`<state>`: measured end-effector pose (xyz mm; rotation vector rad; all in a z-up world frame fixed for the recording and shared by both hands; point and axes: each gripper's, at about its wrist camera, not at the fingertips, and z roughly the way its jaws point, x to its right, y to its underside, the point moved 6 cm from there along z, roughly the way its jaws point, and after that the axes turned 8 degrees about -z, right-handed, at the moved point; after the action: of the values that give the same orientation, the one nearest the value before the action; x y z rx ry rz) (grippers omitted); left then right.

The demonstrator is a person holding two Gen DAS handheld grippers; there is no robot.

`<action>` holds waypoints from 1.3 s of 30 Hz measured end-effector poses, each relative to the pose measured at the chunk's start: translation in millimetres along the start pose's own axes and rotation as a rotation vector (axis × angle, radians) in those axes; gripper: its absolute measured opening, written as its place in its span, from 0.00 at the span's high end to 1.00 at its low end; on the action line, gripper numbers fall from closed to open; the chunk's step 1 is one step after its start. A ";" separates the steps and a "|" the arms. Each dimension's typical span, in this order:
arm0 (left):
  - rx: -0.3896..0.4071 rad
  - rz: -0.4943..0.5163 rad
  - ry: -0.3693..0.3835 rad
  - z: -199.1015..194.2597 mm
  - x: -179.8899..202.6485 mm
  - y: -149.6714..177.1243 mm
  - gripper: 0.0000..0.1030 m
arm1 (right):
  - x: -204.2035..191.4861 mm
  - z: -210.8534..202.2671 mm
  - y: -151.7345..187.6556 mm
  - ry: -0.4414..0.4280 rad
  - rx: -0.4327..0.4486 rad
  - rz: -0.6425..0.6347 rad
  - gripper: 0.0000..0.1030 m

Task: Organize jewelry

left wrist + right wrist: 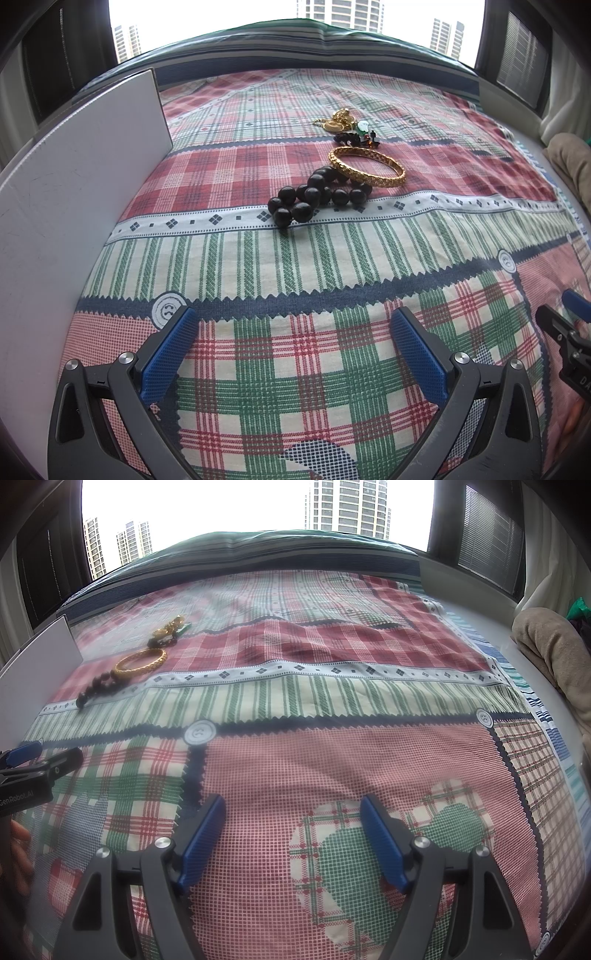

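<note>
I hold left gripper and right gripper wide, empty; centre-frame gold bangle overlaps black bead bracelet, risking snagging both.

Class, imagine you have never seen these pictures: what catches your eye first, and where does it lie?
The gold bangle shines mid-bed on the plaid sheet, touching the dark bead bracelet just in front of it. Behind them sits a small heap of gold and green trinkets. A white board stands at the left, and both grippers, left and right, are open and empty in the foreground.
</note>
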<state>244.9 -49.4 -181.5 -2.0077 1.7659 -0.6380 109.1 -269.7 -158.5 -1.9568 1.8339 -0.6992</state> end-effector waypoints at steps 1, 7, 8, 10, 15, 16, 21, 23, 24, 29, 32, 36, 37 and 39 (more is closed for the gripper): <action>-0.005 0.004 0.000 1.3 0.3 -0.5 0.00 | 0.2 -0.1 0.1 0.000 0.000 0.000 0.25; -0.060 0.042 0.023 5.9 2.6 -2.5 0.00 | -0.1 -0.1 -0.1 -0.001 0.000 0.000 0.25; -0.090 0.059 0.032 7.1 3.0 -2.9 0.00 | 0.3 -0.2 0.0 -0.001 0.000 0.000 0.25; -0.170 0.076 0.058 5.5 1.4 -3.1 0.01 | 0.4 -0.3 0.0 -0.001 0.000 0.001 0.25; -0.124 0.004 0.233 -28.4 -21.0 -39.8 0.02 | 0.1 -0.3 -0.1 -0.001 -0.001 0.001 0.25; -0.105 -0.004 0.251 -32.1 -25.3 -51.7 0.02 | 0.3 -0.4 0.0 -0.001 -0.001 0.001 0.25; -0.150 0.056 0.283 -10.8 -9.5 -84.0 0.03 | 0.5 -0.6 0.1 -0.001 -0.001 0.001 0.25; -0.131 0.133 0.234 1.0 4.0 -86.7 0.09 | 0.3 -0.6 0.0 -0.002 -0.001 0.001 0.25; -0.137 0.172 0.228 7.8 12.4 -86.0 0.13 | 0.5 -0.6 0.0 -0.002 -0.001 0.001 0.25; -0.166 0.269 0.186 38.0 28.7 -76.7 0.36 | 0.4 -0.7 0.0 -0.002 -0.001 0.001 0.25; -0.178 0.265 0.227 38.8 27.1 -69.1 0.82 | 0.6 -0.8 0.0 -0.002 -0.001 0.001 0.25; -0.136 0.215 0.271 9.0 12.2 -54.5 0.90 | 0.6 -0.9 0.0 -0.002 -0.001 0.002 0.25; -0.134 0.192 0.283 -0.5 6.2 -48.6 0.90 | 0.2 -0.8 -0.2 -0.003 -0.002 0.002 0.25; -0.134 0.148 0.288 -17.6 -9.0 -35.7 0.90 | 0.3 -0.9 -0.2 -0.004 -0.002 0.003 0.25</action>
<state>262.9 -35.7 -147.5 -1.9225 2.1544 -0.8135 108.7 -270.0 -157.7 -1.9551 1.8350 -0.6929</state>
